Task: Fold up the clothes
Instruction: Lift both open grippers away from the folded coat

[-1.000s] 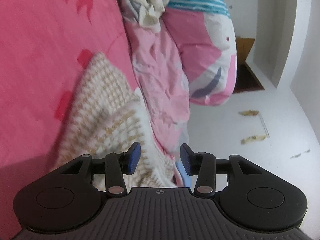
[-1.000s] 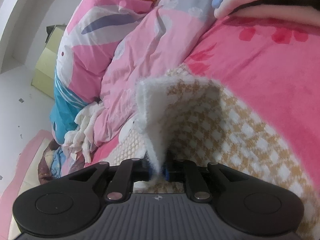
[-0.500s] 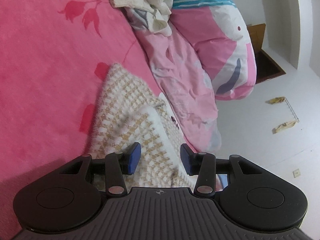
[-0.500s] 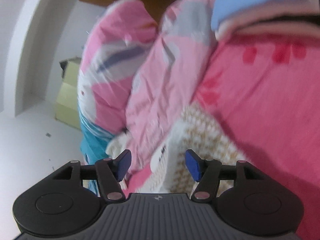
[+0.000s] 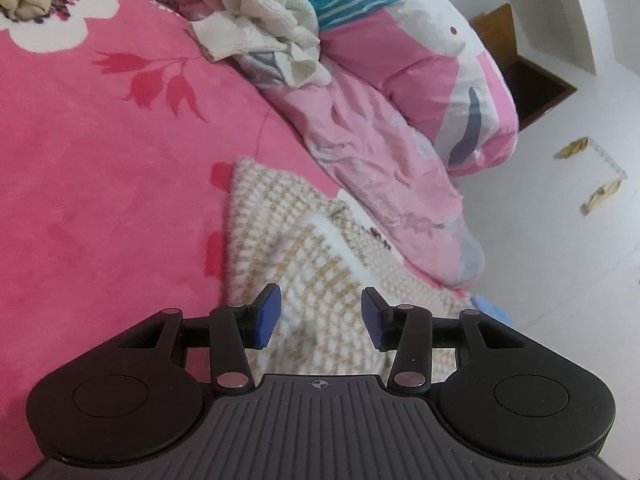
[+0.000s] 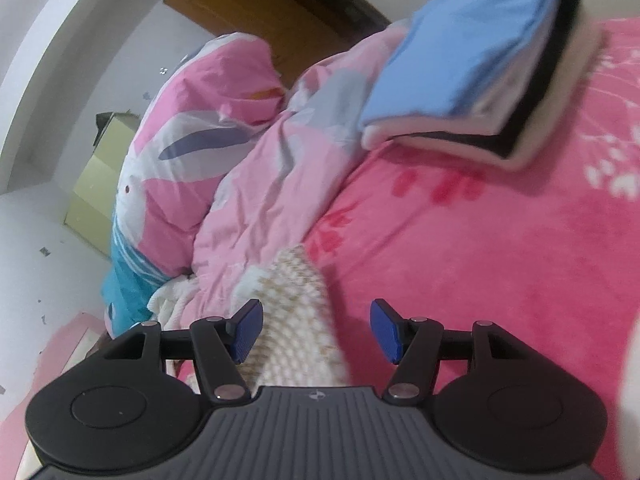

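While the checked knit garment point(image 5: 304, 248) is lying partly folded near the bed point(image 5: 100, 184) edge, both grippers are hovering over it with jaws apart, left gripper point(image 5: 318, 316) and right gripper point(image 6: 316, 330) gripping nothing. A folded stack point(image 6: 480, 68) is sitting further up the bed, and crumpled cream clothes point(image 5: 260, 20) are waiting, so folding looks only partway through.

Home bedroom. A bed is covered by a hot-pink fleece blanket with red leaf and white flower prints point(image 5: 120, 184). A crumpled pink duvet with rabbit print and teal striped end point(image 5: 404, 92) is bunched along the bed's edge. A stack of folded clothes, light blue on top, black and white below point(image 6: 476, 76), is set on the blanket. A rumpled cream knit garment point(image 5: 260, 20) is piled against the duvet. A white tiled floor with scattered litter point(image 5: 560, 240), plain white walls, a brown wooden door point(image 6: 256, 8) and a pale yellow cabinet point(image 6: 100, 176) are seen past the bed.
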A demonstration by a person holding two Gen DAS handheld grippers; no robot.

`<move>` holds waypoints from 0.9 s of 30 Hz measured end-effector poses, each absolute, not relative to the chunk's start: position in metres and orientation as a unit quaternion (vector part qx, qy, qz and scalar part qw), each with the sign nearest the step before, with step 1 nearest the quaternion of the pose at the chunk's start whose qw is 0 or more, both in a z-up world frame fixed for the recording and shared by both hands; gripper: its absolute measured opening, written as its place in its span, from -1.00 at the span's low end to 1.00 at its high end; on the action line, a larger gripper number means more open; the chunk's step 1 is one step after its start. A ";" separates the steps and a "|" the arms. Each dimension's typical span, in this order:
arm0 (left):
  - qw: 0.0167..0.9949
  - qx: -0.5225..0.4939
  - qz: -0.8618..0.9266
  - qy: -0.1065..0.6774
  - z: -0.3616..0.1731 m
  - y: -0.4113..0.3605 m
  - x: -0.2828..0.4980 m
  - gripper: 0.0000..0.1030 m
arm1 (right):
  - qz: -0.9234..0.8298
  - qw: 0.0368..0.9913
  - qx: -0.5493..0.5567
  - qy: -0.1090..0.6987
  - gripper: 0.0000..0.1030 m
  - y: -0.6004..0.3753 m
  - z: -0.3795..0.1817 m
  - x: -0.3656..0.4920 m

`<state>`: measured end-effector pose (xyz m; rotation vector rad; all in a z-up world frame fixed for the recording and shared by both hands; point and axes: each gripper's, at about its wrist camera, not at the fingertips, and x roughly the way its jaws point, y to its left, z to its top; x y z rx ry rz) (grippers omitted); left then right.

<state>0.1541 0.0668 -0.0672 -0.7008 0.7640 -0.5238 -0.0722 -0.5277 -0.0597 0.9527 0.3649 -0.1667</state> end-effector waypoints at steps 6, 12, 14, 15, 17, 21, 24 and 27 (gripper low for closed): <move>0.841 -0.308 -0.244 0.371 -0.065 0.066 0.151 -0.04 | -0.069 0.881 0.416 0.217 0.22 -0.525 -0.058 -0.053; 0.864 -0.238 -0.254 0.365 -0.059 0.052 0.155 -0.03 | -0.024 0.911 0.327 0.249 0.21 -0.508 -0.049 -0.014; 0.874 -0.198 -0.262 0.359 -0.056 0.047 0.154 -0.03 | -0.007 0.919 0.297 0.259 0.21 -0.502 -0.047 -0.002; 0.879 -0.177 -0.265 0.355 -0.055 0.044 0.153 -0.03 | 0.001 0.922 0.284 0.264 0.21 -0.499 -0.046 0.003; 0.887 -0.141 -0.267 0.348 -0.055 0.037 0.152 -0.03 | 0.010 0.925 0.263 0.273 0.21 -0.493 -0.046 0.009; 0.895 -0.113 -0.267 0.340 -0.056 0.028 0.160 -0.03 | 0.010 0.926 0.249 0.282 0.18 -0.491 -0.043 0.019; 0.898 -0.111 -0.267 0.332 -0.057 0.024 0.168 -0.04 | 0.010 0.928 0.239 0.286 0.11 -0.490 -0.040 0.025; 0.907 -0.087 -0.249 0.328 -0.057 0.016 0.171 -0.21 | 0.001 0.927 0.228 0.297 -0.15 -0.489 -0.042 0.031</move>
